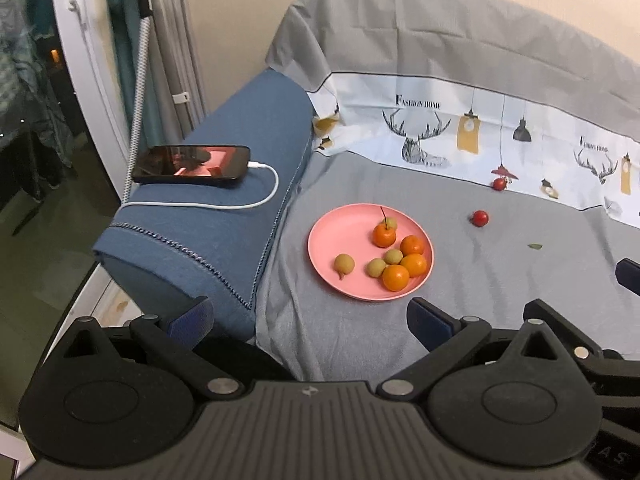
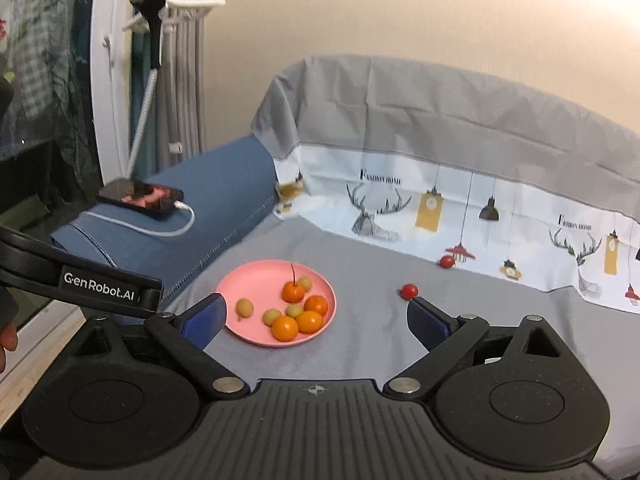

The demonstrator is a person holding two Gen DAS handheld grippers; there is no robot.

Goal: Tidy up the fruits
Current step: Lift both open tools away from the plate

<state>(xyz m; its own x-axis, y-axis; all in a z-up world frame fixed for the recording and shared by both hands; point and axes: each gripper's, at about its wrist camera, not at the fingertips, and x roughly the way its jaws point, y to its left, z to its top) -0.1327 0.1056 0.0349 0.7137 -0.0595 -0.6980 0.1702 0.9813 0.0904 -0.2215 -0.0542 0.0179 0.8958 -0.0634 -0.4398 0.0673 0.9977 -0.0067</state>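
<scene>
while both your grippers hang above the grey sheet (image 1: 360,340), left gripper (image 1: 310,318) jaws wide and empty, right gripper (image 2: 316,316) likewise, pink plate (image 1: 340,240) holds four oranges (image 1: 396,277) and four green fruits (image 1: 344,264), two red fruits (image 1: 479,218) lie apart on the sheet beyond the plate

Pink plate (image 1: 332,240) holds orange mandarins (image 1: 396,277) and yellow-green fruits (image 1: 344,264). Two red fruits (image 1: 479,218) lie on grey sheet (image 1: 500,280). White band (image 1: 460,136) printed with antlers and lamps. Blue armrest cover (image 1: 224,216); black phone (image 1: 192,164), white cable (image 1: 240,204).
</scene>
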